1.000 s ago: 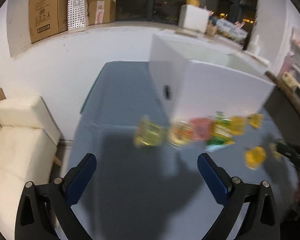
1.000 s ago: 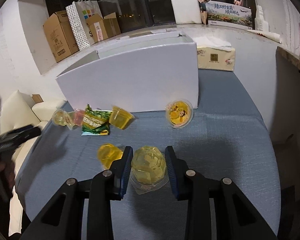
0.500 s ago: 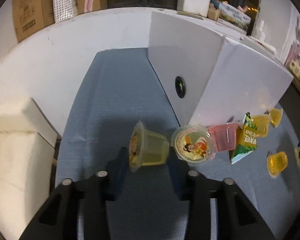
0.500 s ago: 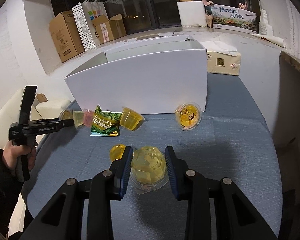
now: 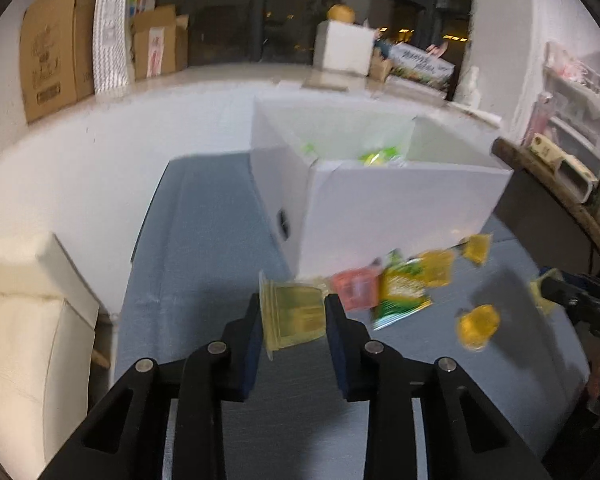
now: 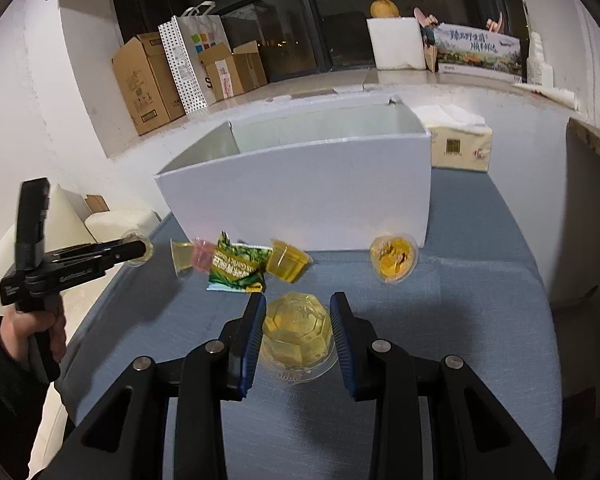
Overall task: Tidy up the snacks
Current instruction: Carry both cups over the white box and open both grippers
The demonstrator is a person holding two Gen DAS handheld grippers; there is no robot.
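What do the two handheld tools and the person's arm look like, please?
Each tool, left tool and right tool, has black linkage arms with silver pivot pins and blue finger pads. From the side, the left tool shows a black pistol handle with pale lettering, in a bare hand with a dark sleeve.

A pale yellow jelly cup [image 5: 294,316] is held on its side between the left gripper [image 5: 293,320] pads, lid rim facing left. A faceted yellow jelly cup [image 6: 298,330] is clamped upside down between the right gripper [image 6: 298,330] pads, its lid flange lowest. On the blue tablecloth [image 6: 480,320], in front of the white box [image 6: 300,188], a pink jelly cup [image 6: 203,255], a green snack packet [image 6: 238,268], a tilted yellow cup [image 6: 288,261] and a cup with printed lid [image 6: 394,258] are located. Green packets [image 5: 380,157] are visible inside the box.
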